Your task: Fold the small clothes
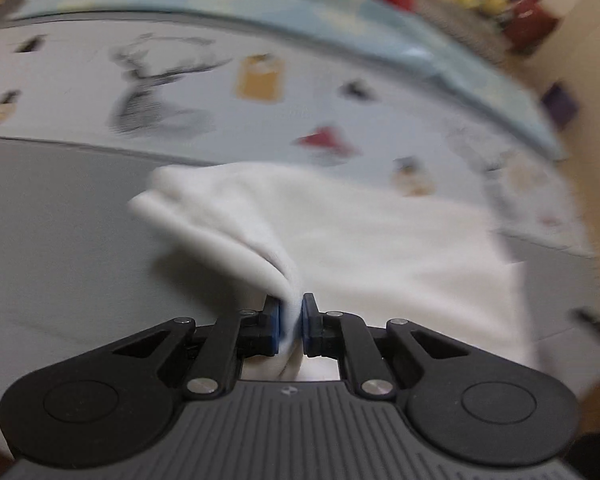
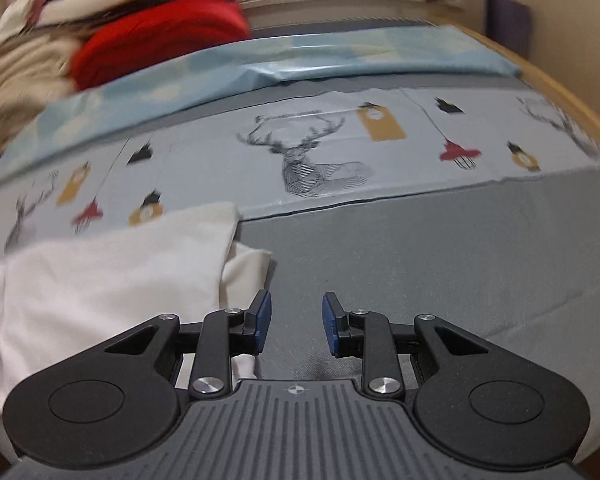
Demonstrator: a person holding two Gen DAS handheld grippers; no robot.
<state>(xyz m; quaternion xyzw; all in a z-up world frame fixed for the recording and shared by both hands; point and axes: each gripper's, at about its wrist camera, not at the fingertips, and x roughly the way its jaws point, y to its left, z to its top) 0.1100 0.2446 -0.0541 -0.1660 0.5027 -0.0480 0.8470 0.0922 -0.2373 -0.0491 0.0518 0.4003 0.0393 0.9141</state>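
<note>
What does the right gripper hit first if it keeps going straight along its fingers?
Probably the bare grey sheet. The right gripper is open and empty; the white cloth lies off to its left, though depth is hard to judge.

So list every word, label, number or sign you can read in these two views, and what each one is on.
Nothing can be read for certain.
Line of script above the stag on the printed sheet: too blurred to read.
Mustard tag printed on that sheet: mark too small to read.
Round emblem on the right gripper's grey body: a symbol, no letters.
</note>
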